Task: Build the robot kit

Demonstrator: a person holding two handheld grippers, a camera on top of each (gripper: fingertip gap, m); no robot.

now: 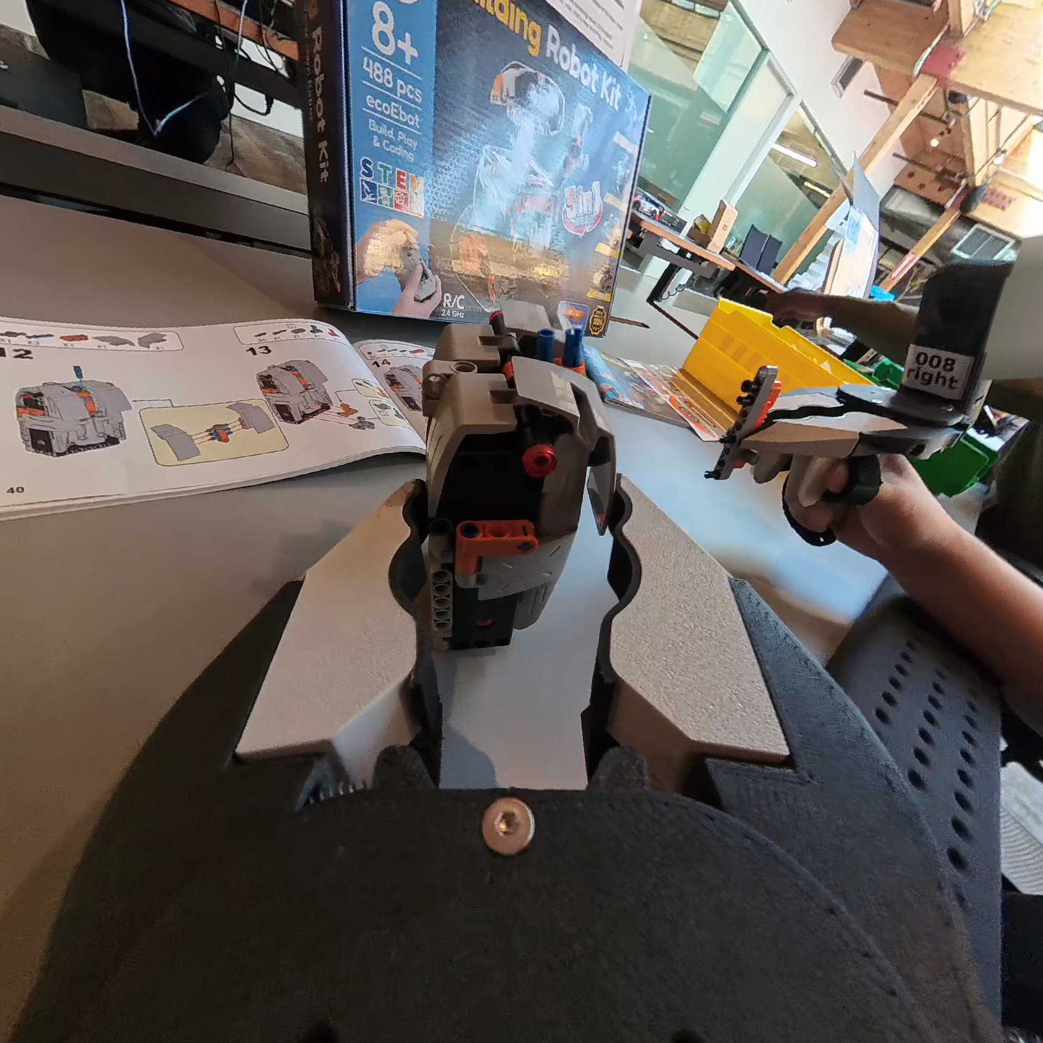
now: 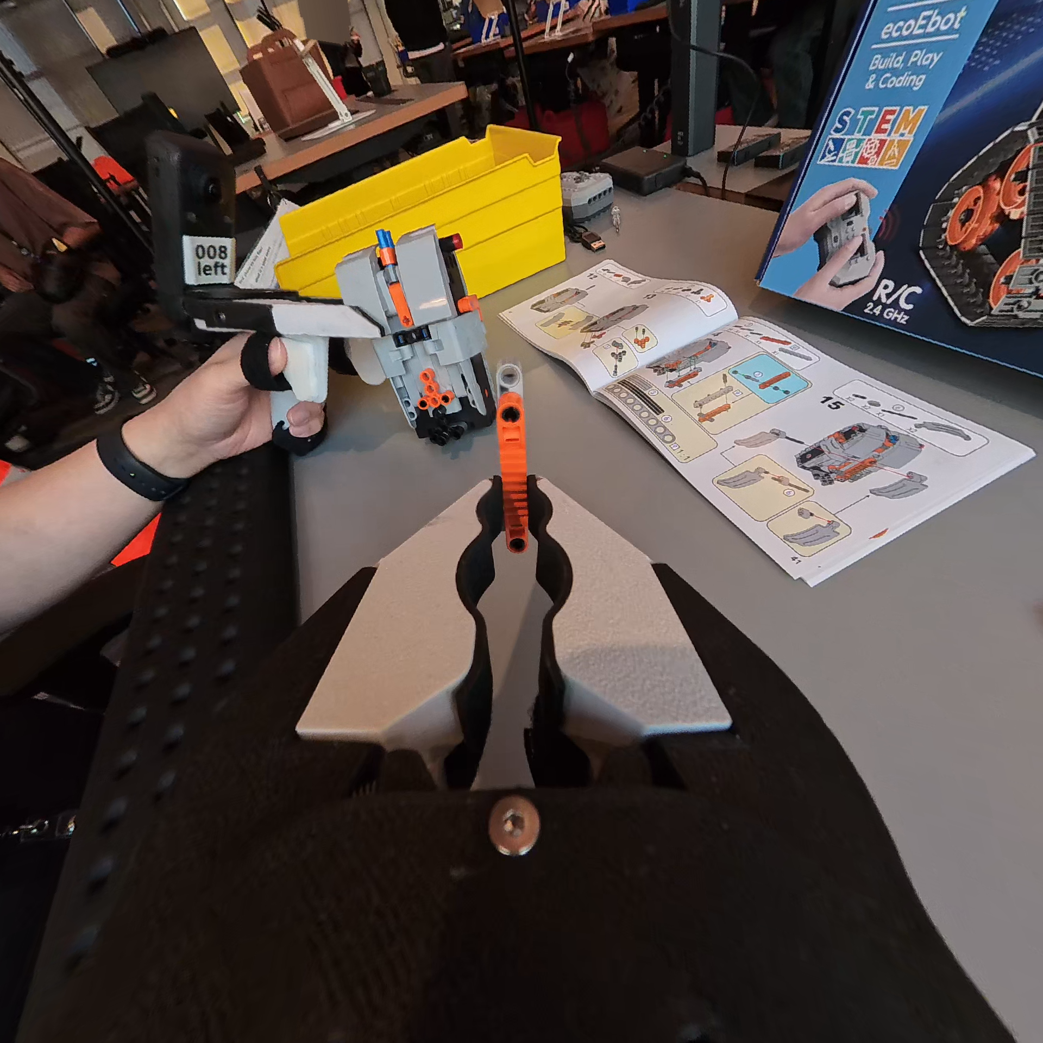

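Observation:
My left gripper (image 1: 511,508) is shut on a grey, black and orange brick-built robot body (image 1: 508,480), held upright just above the grey table (image 1: 169,592). The body also shows in the right wrist view (image 2: 417,333), gripped by the left gripper (image 2: 372,333) in a person's hand. My right gripper (image 2: 515,491) is shut on a thin orange toothed beam with a grey beam behind it (image 2: 512,451), pointing toward the body, a short gap away. In the left wrist view the right gripper (image 1: 739,434) holds that beam (image 1: 753,412) to the right of the body.
An open instruction booklet (image 2: 762,406) lies on the table, also in the left wrist view (image 1: 197,406). The blue kit box (image 1: 480,169) stands behind it. A yellow bin (image 2: 440,209) sits behind the body. A perforated black chair back (image 2: 197,564) is at the table's edge.

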